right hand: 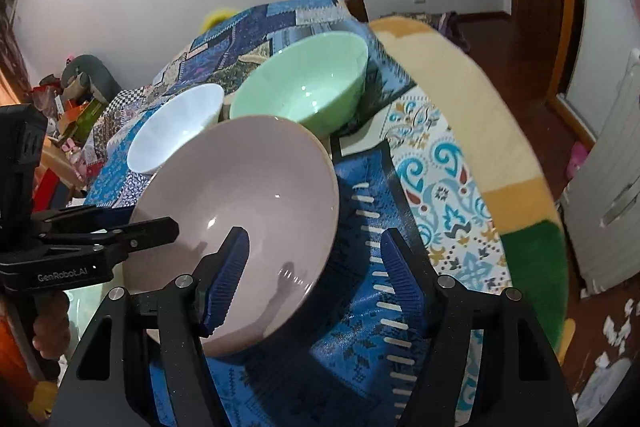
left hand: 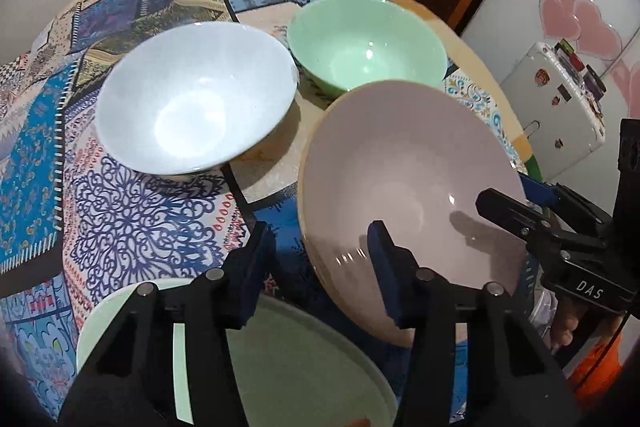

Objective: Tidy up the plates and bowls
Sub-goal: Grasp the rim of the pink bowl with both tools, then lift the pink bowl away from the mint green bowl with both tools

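The table (right hand: 460,75) carries a patchwork cloth (left hand: 132,219) in blues and florals, with bare cream surface showing along its right edge. On the cloth stand 3 bowls.

The pink bowl (left hand: 404,187) is the largest in view and sits nearest the front edge of the table, tilted, with both grippers at its rim. The white bowl (left hand: 196,99) stands behind it to the left, upright on the cloth. The green bowl (left hand: 366,43) stands behind it toward the right edge, close beside the white bowl; whether the 2 touch cannot be told.

A pale green plate (left hand: 304,359) lies at the front edge, under the left gripper and just beside the pink bowl.

The left gripper (left hand: 320,267) has its fingers apart, straddling the pink bowl's near-left rim: 1 pad (left hand: 386,267) inside the bowl, the other outside over the cloth.

The right gripper (right hand: 316,267) also has its fingers spread wide across the bowl's right rim, 1 blue pad (right hand: 228,279) inside and 1 outside above the cloth. Neither pair is pressed onto the rim.
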A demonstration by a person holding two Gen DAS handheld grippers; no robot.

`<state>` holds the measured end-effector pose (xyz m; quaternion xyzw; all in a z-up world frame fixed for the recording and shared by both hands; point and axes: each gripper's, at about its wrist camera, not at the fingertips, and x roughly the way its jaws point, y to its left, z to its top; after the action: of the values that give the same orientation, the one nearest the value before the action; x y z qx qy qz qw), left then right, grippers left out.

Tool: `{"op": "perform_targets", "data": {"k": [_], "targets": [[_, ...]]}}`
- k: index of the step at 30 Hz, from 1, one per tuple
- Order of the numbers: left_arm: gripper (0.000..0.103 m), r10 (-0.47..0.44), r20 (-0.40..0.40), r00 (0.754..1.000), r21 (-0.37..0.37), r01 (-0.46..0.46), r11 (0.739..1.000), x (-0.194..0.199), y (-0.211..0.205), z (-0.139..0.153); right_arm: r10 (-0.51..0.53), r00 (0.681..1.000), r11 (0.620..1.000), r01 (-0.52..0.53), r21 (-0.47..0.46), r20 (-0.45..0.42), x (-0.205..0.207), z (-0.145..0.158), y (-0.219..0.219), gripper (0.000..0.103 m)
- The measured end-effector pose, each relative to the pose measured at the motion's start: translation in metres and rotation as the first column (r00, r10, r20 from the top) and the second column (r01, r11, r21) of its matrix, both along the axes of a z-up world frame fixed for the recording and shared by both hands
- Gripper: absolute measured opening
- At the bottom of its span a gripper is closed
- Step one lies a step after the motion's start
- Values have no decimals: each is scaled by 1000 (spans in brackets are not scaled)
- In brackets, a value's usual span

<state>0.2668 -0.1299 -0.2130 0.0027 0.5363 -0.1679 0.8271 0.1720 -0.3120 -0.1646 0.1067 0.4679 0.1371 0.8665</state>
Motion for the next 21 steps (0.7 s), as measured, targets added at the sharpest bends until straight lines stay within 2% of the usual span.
{"op": "perform_targets", "data": {"k": [3,8,13,17,21], "targets": [[44,-14,-17,1000,1,14,1000,4,-4,-5,15,1000,1000,-14,19,-15,1,-2,0,46],[32,-18,-32,999,6,18,1000,7,-8,-11,23,999,999,-21,49,-33,1,-6,0,39],[21,-44,-37,998,-6,44,999,7,-12,-13,42,998,997,-39,70,-49,2,-10,3,22],[21,-45,-26,999,13,45,999,7,-15,-13,24,999,999,-23,37,-37,1,-9,5,20],[20,-31,-36,999,-3,30,1000,6,-13,-11,8,999,998,-5,59,-47,2,-6,2,19]]}}
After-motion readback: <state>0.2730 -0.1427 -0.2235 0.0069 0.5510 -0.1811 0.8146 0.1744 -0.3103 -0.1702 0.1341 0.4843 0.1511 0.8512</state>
